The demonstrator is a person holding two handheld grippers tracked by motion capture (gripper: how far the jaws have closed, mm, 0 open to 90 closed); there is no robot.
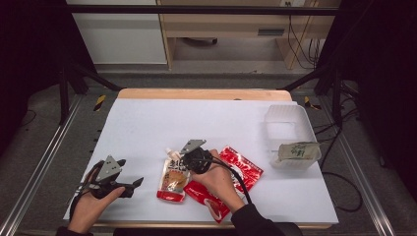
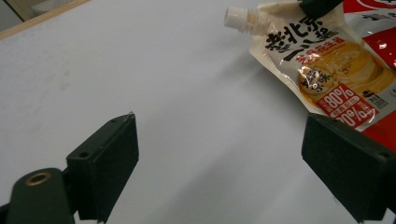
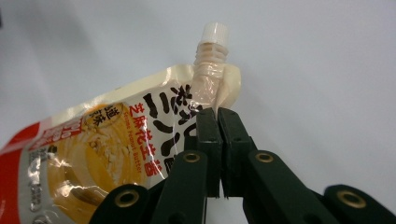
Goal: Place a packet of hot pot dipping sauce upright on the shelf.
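Observation:
A cream and orange spouted pouch (image 1: 173,179) with a white cap lies on the white table sheet, with its spout pointing away from me. My right gripper (image 1: 179,161) is shut on the pouch's (image 3: 116,140) top edge, just below the spout; the right gripper's (image 3: 218,112) jaws meet with the thin film pinched between them. At the front left of the table my left gripper (image 1: 134,187) rests open in a hand. In the left gripper view, the left gripper's (image 2: 222,128) jaws stand wide with bare sheet between them, and the pouch (image 2: 327,60) lies beyond its right jaw.
A red flat packet (image 1: 241,169) lies partly under the right hand, beside the pouch. At the right stands a clear plastic tub (image 1: 290,115) with a pale green packet (image 1: 297,151) leaning in its near end. The wooden table edge (image 1: 204,93) runs along the back.

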